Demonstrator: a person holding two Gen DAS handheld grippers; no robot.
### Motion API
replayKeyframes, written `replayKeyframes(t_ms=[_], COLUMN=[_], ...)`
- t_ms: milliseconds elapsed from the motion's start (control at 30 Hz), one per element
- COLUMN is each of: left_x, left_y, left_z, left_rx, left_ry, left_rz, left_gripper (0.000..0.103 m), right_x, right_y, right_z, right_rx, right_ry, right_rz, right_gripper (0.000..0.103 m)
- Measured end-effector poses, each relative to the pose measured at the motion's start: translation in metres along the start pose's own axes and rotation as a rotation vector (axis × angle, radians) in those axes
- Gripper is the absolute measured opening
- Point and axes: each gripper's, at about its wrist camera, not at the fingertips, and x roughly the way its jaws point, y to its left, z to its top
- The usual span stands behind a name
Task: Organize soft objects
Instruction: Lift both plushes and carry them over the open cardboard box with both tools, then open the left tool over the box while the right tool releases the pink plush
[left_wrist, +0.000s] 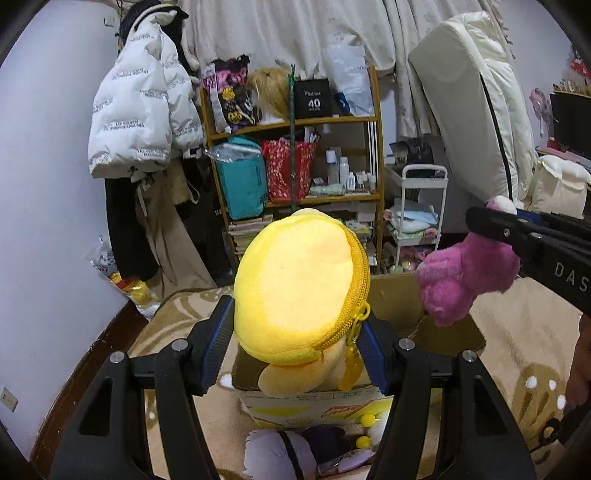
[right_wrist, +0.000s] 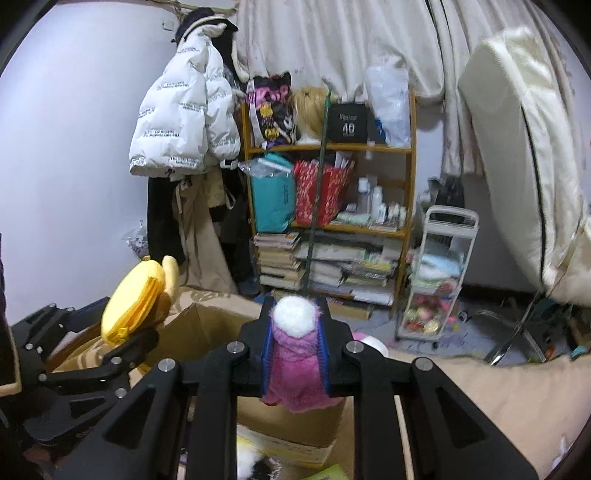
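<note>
Carrying both toys over the cardboard box (left_wrist: 439, 295), the left gripper (left_wrist: 295, 354) pinches a yellow plush pouch (left_wrist: 295, 284) and the right gripper (right_wrist: 294, 328) pinches a pink plush (right_wrist: 293, 365), so the next move is probably lowering each and releasing it into the box just below the jaws.

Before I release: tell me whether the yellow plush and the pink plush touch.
Apart. The left wrist view shows cardboard box between the yellow plush and pink plush.

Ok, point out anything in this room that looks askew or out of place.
The white mattress leans tilted against the curtain rather than lying flat. On the bottom shelf, the books sit in slumping, uneven piles. Several plush toys lie loose on the bed in front of the cardboard box instead of inside it.
</note>
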Motion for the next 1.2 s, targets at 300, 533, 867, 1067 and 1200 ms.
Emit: replayKeyframes(t_ms=[300,533,867,1067,1200], left_x=[0.031,0.045,0.041,0.03,0.018], left_y=[-0.008,-0.012,-0.003,0.007,0.016], left_z=[-0.016,-0.023,-0.026,-0.027,-0.029], left_rx=[0.019,0.015,0.001,-0.009,-0.032], left_ry=[0.077,0.118,0.136,0.143,0.156], left_rz=[-0.04,-0.046,-0.009,0.004,0.01], left_gripper=[0.063,0.068,0.086,0.087,0.097], right_x=[0.029,0.04,0.045,0.03,0.02], right_y=[-0.005,-0.014,-0.029,-0.027,-0.025], right_z=[-0.023,-0.034,-0.045,-0.042,-0.039], right_rx=[-0.019,0.026,0.11,0.133,0.132], right_ry=[0.056,0.092,0.137,0.103,0.088], right_rz=[0.004,0.047,0.063,0.065,0.056], right_gripper=[0.021,0.021,0.025,0.06,0.073])
